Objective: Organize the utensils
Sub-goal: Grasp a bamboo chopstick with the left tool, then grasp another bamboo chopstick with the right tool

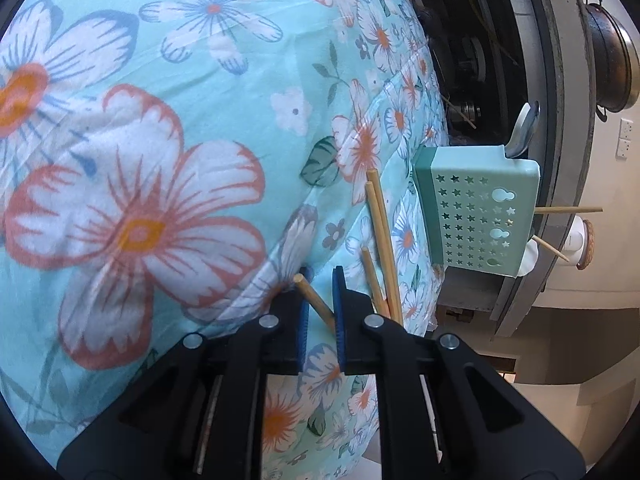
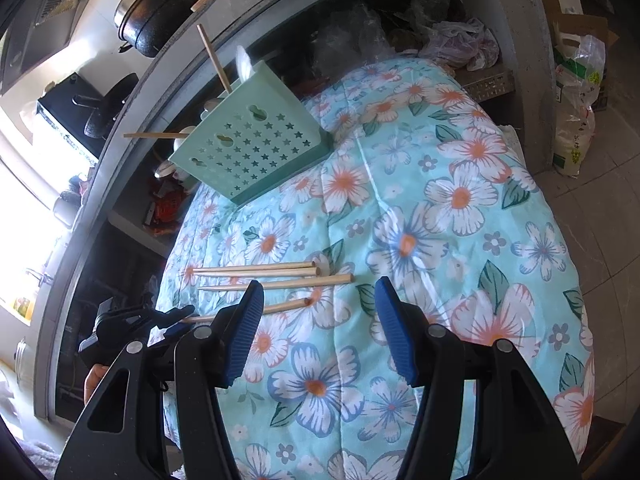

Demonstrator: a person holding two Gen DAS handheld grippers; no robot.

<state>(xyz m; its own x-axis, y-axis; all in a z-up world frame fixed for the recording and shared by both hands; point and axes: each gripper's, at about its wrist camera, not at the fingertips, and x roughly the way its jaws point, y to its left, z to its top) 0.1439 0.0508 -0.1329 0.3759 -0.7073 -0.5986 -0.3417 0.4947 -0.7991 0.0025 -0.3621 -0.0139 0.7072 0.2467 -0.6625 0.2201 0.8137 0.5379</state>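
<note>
Wooden chopsticks lie on a floral quilt. My left gripper is shut on one chopstick; three more chopsticks lie just to its right. A mint utensil holder with star holes stands beyond, holding a spoon and chopsticks. In the right wrist view my right gripper is open and empty above the quilt, just short of the loose chopsticks. The left gripper grips the nearest chopstick at its thin end. The holder stands behind.
A dark pot sits on the grey counter behind the quilt. Shelves with plastic bags lie beyond. A sack stands on the tiled floor at right.
</note>
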